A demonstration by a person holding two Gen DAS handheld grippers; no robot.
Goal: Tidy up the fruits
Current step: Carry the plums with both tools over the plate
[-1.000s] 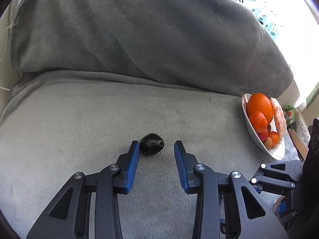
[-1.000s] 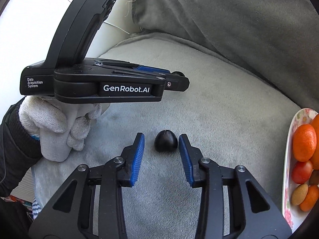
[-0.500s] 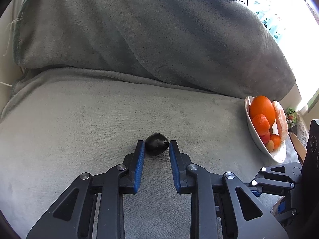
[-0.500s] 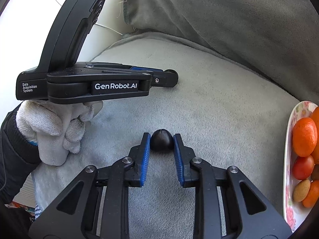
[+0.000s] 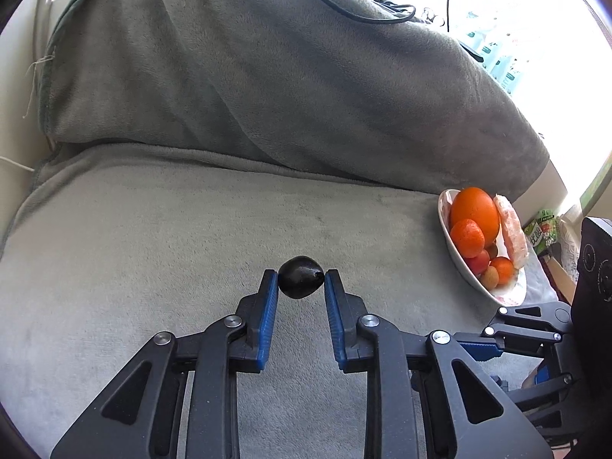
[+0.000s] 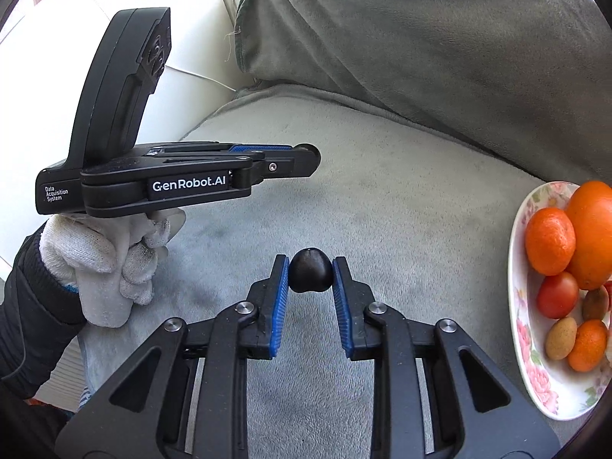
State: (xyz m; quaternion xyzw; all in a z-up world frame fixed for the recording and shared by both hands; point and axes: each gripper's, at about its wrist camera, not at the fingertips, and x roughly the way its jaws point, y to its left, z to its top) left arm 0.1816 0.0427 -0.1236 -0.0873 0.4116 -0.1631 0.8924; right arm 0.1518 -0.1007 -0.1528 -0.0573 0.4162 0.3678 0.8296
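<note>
My left gripper (image 5: pixel 301 282) is shut on a small black fruit (image 5: pixel 300 282) and holds it above the grey sofa seat (image 5: pixel 172 229). My right gripper (image 6: pixel 310 276) is shut on a second black fruit (image 6: pixel 310 276), also lifted off the seat. The left gripper shows in the right wrist view (image 6: pixel 310 158), raised to the left; its fruit is hidden there. A flowered white plate (image 6: pixel 535 378) at the right holds oranges (image 6: pixel 549 241), a tomato (image 6: pixel 557 295) and several other small fruits. The plate also shows in the left wrist view (image 5: pixel 464 273).
The grey blanket covers the sofa's backrest (image 5: pixel 287 88) behind the seat. A black cable (image 5: pixel 363 11) lies on top of the backrest. A white-gloved hand (image 6: pixel 114 260) holds the left gripper. Packages (image 5: pixel 543 229) sit beyond the plate at the sofa's right end.
Both grippers closed from open onto their black fruits and lifted them off the seat. The left gripper rose in the right wrist view.
</note>
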